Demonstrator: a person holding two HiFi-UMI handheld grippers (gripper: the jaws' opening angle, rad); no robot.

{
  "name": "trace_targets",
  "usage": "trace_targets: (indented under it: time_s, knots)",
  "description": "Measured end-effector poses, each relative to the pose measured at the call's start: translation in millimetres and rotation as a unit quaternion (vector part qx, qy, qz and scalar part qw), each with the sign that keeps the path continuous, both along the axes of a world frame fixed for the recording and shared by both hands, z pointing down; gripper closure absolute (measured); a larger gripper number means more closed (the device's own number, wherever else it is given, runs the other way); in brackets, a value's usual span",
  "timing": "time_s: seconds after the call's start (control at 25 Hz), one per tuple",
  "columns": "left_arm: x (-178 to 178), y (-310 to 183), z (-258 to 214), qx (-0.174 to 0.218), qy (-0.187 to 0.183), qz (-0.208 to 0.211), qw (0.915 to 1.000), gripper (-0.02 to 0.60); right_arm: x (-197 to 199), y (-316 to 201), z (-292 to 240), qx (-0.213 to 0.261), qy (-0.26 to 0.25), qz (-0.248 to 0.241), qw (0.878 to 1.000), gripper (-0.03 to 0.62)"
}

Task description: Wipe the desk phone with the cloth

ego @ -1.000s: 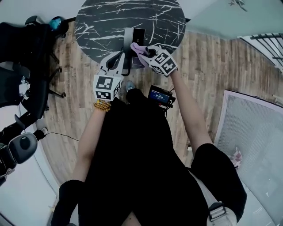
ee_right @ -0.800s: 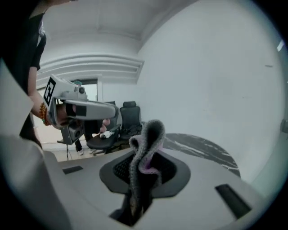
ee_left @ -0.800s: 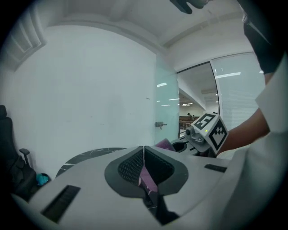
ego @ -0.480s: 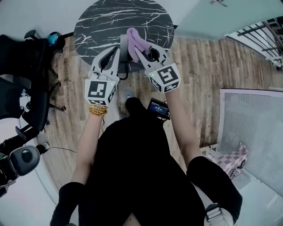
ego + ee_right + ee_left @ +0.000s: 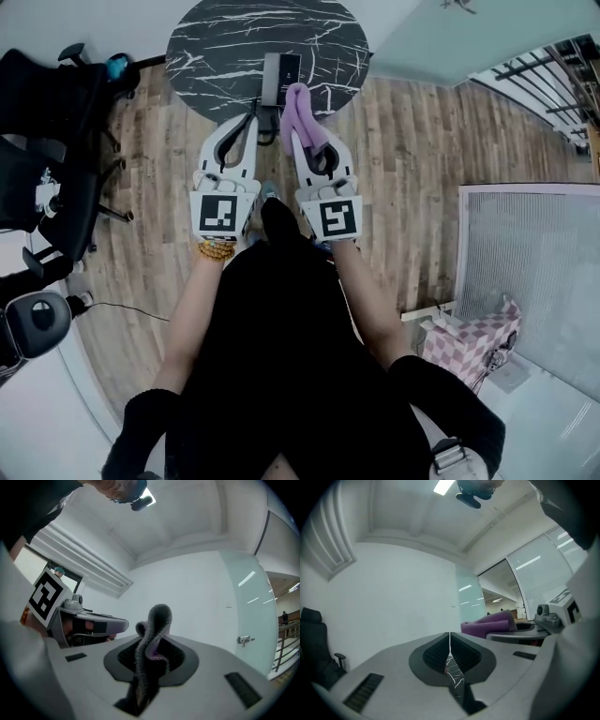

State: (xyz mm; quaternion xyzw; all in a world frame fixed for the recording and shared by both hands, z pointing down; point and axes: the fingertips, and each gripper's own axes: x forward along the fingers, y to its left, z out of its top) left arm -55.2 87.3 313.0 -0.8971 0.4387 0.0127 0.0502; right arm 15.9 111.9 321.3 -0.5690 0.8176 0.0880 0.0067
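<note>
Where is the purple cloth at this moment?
In the head view, the cloth is pinched in the right gripper, just right of the desk phone, at the near edge of the round table.

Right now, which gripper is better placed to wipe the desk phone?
The right gripper: its jaws are shut on the cloth, which points toward the desk phone on the table. The left gripper is shut on nothing.
</note>
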Motion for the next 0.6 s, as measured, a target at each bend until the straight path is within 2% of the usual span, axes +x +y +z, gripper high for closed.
trace_targets:
  time_s: [0.32,0.44,0.6]
  knots:
    - [-22.3,49.9,22.5,-0.008,-0.001,-0.012,0.9999,0.563,-45.0,65.0,17.3,-0.001,0.023,0.017,1.0,0.522]
    - [-26.0,64.6,31.2,-0.012,-0.004,-0.015,0.9998,0.563,-50.6,83.0,24.9,-0.006,0.011,0.025,1.0,0.522]
    - [-23.2,80.1,38.8,-0.017,-0.005,-0.012,0.9998,0.563,-49.8,96.4,34.7,-0.015,0.025,0.028,0.999,0.522]
